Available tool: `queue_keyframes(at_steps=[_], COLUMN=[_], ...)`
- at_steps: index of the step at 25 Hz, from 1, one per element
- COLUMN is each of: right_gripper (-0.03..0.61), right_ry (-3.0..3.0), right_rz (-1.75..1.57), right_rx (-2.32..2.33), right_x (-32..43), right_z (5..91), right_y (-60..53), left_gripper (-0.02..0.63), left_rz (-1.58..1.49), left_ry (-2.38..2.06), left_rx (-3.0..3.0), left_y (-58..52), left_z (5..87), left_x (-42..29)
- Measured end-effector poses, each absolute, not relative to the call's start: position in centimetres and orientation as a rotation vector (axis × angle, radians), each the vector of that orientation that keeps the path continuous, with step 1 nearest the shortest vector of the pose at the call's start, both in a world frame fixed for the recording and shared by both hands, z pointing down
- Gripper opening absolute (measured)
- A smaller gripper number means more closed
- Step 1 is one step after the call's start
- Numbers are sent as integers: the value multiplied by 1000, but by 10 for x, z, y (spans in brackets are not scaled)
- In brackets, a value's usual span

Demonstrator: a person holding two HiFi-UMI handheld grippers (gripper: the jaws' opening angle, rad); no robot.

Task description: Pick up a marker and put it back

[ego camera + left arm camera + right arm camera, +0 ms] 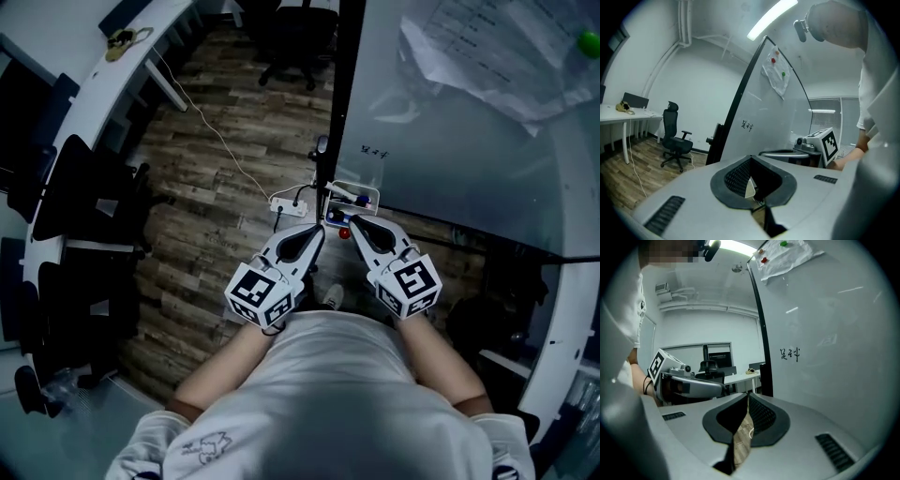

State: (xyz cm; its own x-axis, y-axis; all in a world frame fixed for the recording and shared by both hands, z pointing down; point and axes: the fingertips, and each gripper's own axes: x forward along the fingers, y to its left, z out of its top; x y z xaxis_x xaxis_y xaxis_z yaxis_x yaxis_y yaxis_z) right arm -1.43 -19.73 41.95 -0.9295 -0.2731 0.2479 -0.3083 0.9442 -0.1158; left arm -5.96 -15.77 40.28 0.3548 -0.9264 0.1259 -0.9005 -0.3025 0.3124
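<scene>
Left gripper (317, 232): clenched, jaws tip to tip with nothing between them. It is held low at the centre of the head view and aimed forward, likely a ready pose.
Right gripper (356, 223): also closed and empty, just beside the left one and pointing the same way.
Markers (359, 198): at the centre of the head view, just ahead of both grippers and touched by neither. They are small and dim, so I cannot tell how many there are; blue and red caps seem to show.
Tray (372, 190): mounted at the lower edge of the whiteboard (450, 131), probably so that pens stay within reach of the writing surface.
Stage: pick-up not yet begun.
Next need: one gripper must open before it can close round a marker's barrel.
Power strip (289, 204): on the wooden floor, left of the tray.
</scene>
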Motion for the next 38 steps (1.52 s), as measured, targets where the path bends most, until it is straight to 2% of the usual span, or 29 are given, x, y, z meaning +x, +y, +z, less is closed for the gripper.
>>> queue_keyframes(at_steps=[21,38], right_gripper=[20,102], right_ry=[-2585,-2493], right_rz=[50,-79], right_rx=[310,241], right_x=[-87,-104], right_z=[497,516], right_y=[-254,-259], left_gripper=[5,5], left_rz=[-80,-131], left_ry=[-1575,-1562], left_rx=[2204,2163], left_y=[-223,-229], left_z=[471,489], left_x=[-113,-126])
